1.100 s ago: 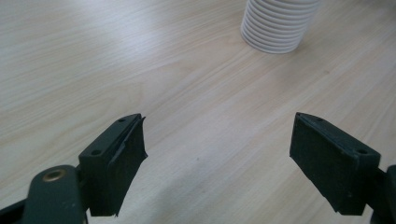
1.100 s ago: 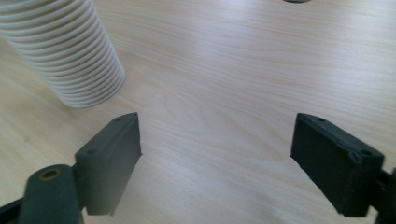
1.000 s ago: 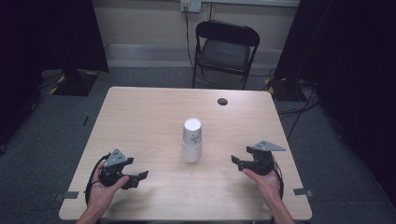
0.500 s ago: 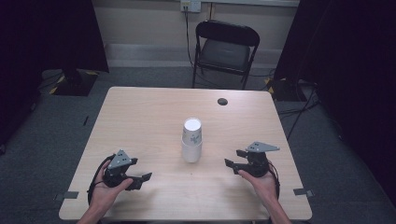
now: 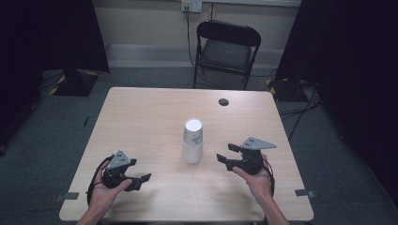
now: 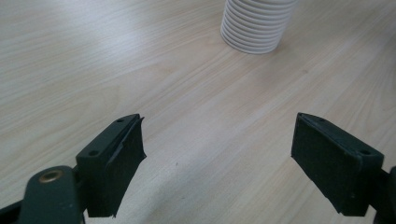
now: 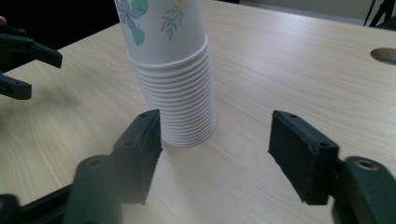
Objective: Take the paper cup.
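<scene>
Currently both tools are open: right tool [image 5: 225, 153], just opening, faces cup stack [image 5: 193, 140]; left tool [image 5: 141, 177] rests apart.

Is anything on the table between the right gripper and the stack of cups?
Nothing visible. Bare table lies between the right gripper and the cup stack; in the right gripper view its open jaws point at the stack's base with only wood between.

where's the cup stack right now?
High view: the cup stack stands upside down near the table centre, between the two tongs, closer to the right tongs. Nothing touches it.
</scene>
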The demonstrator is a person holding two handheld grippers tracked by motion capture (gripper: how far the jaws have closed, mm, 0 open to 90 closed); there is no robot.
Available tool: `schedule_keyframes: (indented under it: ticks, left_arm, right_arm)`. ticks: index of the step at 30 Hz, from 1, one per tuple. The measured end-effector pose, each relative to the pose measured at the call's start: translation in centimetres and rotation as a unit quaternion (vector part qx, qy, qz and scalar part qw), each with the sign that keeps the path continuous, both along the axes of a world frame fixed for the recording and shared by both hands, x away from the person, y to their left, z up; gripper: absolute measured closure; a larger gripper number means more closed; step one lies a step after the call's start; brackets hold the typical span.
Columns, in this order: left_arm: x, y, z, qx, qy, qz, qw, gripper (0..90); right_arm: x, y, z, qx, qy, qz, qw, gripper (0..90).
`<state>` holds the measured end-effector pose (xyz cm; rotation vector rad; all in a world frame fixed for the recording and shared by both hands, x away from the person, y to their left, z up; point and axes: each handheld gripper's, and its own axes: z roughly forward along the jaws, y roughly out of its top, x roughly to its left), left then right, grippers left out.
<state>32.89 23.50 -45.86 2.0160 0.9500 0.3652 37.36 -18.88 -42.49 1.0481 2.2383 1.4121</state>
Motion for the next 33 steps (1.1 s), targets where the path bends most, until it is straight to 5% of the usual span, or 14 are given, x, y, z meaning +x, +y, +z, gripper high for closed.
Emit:
schedule_keyframes:
  ticks: [3, 8, 10, 14, 22, 33]
  left_arm:
    - [-0.1, -0.1, 0.0, 0.007, -0.003, 0.0, 1.0, 16.7]
    - [-0.1, -0.4, 0.1, 0.022, -0.007, -0.008, 0.9997, 17.2]
    - [0.0, -0.3, 0.1, 0.01, 0.0, -0.013, 0.9999, 17.5]
    - [0.0, -0.3, 0.1, 0.018, 0.0, -0.005, 0.9998, 18.0]
    - [-0.3, -0.4, 0.0, 0.006, 0.011, -0.004, 0.9999, 18.7]
    - [-0.5, -0.8, 0.0, 0.017, 0.002, -0.02, 0.9996, 18.6]
  right_arm:
    - [0.4, 0.6, 0.3, 0.015, 0.004, 0.003, 0.9999, 22.5]
    - [0.6, 2.1, 0.9, 0.004, -0.024, 0.007, 0.9997, 21.0]
    - [0.8, 2.7, 1.1, 0.01, -0.018, 0.018, 0.9996, 22.1]
    - [1.3, 3.4, 1.6, 0.016, -0.019, 0.028, 0.9993, 20.5]
    - [2.7, 5.1, 3.1, 0.03, -0.04, 0.043, 0.9979, 19.2]
    - [4.1, 7.3, 4.1, 0.034, -0.05, 0.06, 0.9963, 19.3]
